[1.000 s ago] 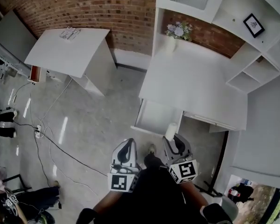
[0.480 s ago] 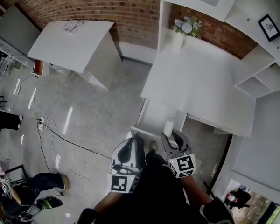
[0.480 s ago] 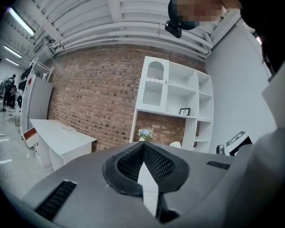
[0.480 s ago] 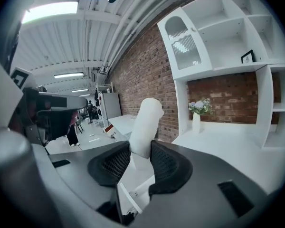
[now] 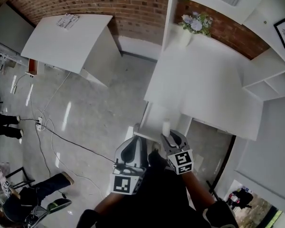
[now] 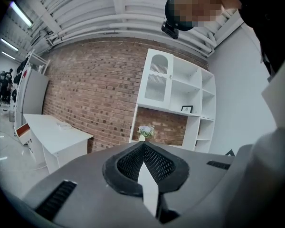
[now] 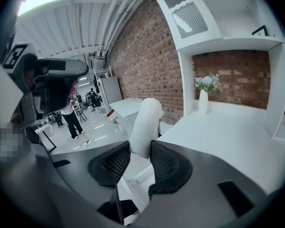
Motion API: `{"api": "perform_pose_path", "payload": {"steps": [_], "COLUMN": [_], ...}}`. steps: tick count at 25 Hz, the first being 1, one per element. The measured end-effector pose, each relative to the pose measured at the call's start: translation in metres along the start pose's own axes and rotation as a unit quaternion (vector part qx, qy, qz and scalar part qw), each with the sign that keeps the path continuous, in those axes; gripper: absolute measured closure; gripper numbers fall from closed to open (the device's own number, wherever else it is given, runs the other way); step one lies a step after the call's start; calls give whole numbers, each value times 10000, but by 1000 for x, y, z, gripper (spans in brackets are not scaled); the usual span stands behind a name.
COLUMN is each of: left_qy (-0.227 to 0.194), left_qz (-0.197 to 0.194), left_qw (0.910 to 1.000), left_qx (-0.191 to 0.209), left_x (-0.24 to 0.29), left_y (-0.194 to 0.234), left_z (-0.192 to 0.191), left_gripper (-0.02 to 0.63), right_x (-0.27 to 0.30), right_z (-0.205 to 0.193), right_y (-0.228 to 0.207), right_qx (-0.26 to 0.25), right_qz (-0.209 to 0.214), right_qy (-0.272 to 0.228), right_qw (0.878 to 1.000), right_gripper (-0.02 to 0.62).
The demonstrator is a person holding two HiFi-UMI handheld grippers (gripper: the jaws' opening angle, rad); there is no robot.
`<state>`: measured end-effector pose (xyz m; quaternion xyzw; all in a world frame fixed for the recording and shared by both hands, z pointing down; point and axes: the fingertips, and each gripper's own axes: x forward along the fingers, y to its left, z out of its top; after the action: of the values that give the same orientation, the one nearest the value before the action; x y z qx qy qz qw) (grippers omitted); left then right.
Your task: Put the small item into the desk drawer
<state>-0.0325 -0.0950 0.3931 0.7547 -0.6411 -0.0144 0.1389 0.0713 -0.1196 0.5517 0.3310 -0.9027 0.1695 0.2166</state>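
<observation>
In the head view the small item, a white cylinder [image 5: 166, 126], is upright with my right gripper [image 5: 170, 136] shut on its lower end. It hangs at the front edge of the open white desk drawer [image 5: 156, 114], which is pulled out from the white desk [image 5: 204, 87]. The right gripper view shows the same item [image 7: 145, 122] pinched between both pads, with the desk top [image 7: 228, 139] to the right. My left gripper [image 5: 133, 145] floats just left of the right one, near the drawer's front corner. Its jaws [image 6: 143, 145] meet at the tips with nothing between them.
A vase of flowers [image 5: 195, 23] stands at the back of the desk, under a white shelf unit [image 5: 270, 77]. A second white table [image 5: 66, 42] stands at the far left. Cables [image 5: 61, 141] cross the floor, and people's legs [image 5: 4, 125] show at the left edge.
Both grippers have drifted forward toward the drawer, the right one carrying the white item closer to its front edge. The grip has not changed.
</observation>
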Motion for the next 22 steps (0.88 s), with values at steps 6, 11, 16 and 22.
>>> {"api": "perform_pose_path", "payload": {"steps": [6, 11, 16, 22], "left_qy": [57, 167, 264, 408], "left_qz": [-90, -95, -129, -182], "left_qw": [9999, 9997, 9995, 9989], "left_qx": [32, -115, -102, -136], "left_x": [37, 61, 90, 98], "left_y": [24, 45, 66, 72], "left_z": [-4, -12, -34, -46], "left_gripper": [583, 583, 583, 583], "right_x": [52, 92, 142, 171], "right_z": [-35, -72, -125, -164], "right_y": [-19, -29, -48, -70], "right_qx": [71, 100, 320, 357], "right_qz": [44, 94, 238, 117], "right_qy": [632, 1188, 1800, 2215], "right_qw": [9980, 9928, 9829, 9744], "right_gripper": [451, 451, 451, 451]}}
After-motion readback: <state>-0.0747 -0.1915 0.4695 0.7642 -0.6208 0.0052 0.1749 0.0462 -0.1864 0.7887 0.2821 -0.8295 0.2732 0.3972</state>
